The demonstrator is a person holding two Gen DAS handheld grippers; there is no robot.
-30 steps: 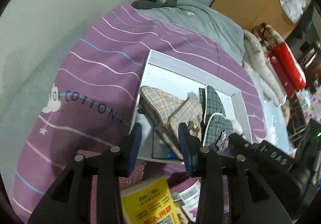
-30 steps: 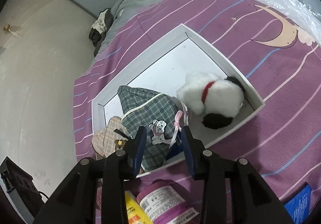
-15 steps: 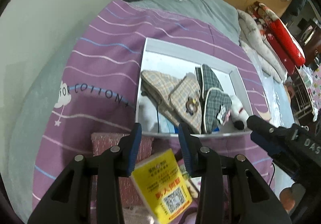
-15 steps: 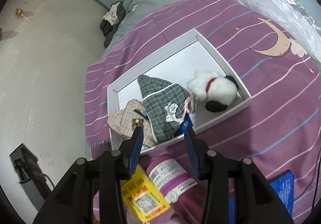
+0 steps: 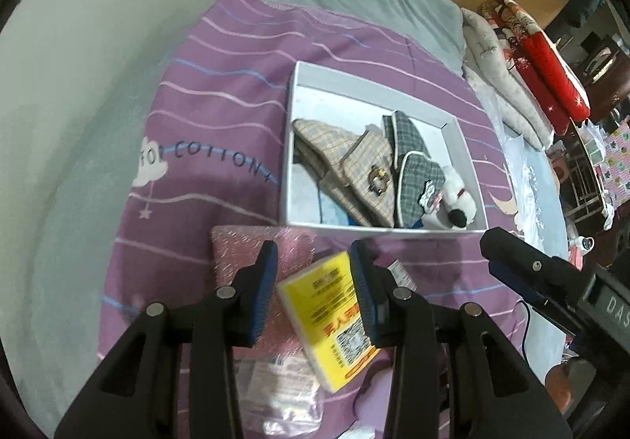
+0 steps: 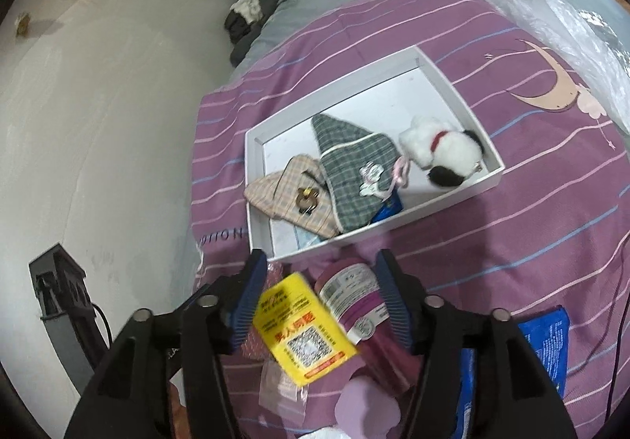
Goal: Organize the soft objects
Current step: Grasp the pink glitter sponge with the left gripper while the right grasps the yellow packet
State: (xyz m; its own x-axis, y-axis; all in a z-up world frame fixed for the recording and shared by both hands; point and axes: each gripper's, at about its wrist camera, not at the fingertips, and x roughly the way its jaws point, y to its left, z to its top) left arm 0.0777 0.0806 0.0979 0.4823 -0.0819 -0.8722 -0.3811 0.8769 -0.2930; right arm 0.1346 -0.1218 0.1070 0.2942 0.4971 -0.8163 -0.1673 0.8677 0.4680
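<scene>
Both grippers have drawn back from the white tray (image 5: 289, 147) since a second ago; the pile of packets in front of the tray now fills the lower part of each view. The left gripper (image 5: 313, 291) stands with its jaws moderately apart and empty, hanging over a yellow packet (image 5: 334, 317) and a pink glittery pouch (image 5: 252, 250). The right gripper (image 6: 321, 299) is spread wider, also holding nothing, above the same yellow packet (image 6: 301, 328) and a purple pack with a white label (image 6: 354, 293). In the left wrist view its black body bears white letters reading "DAS".

The yellow packet carries red Chinese characters and a QR code; the small print is too blurred to read. The purple striped bedsheet (image 5: 220, 92) is printed "FOR COTTON" beside a white cloud.

In the tray lie a beige plaid pouch (image 6: 291, 191) with a small bear badge, a green plaid pouch (image 6: 354, 167) overlapping it, and a white plush dog (image 6: 445, 151) with a red collar against the far right wall. A blue packet (image 6: 547, 344) lies right of the right gripper.
</scene>
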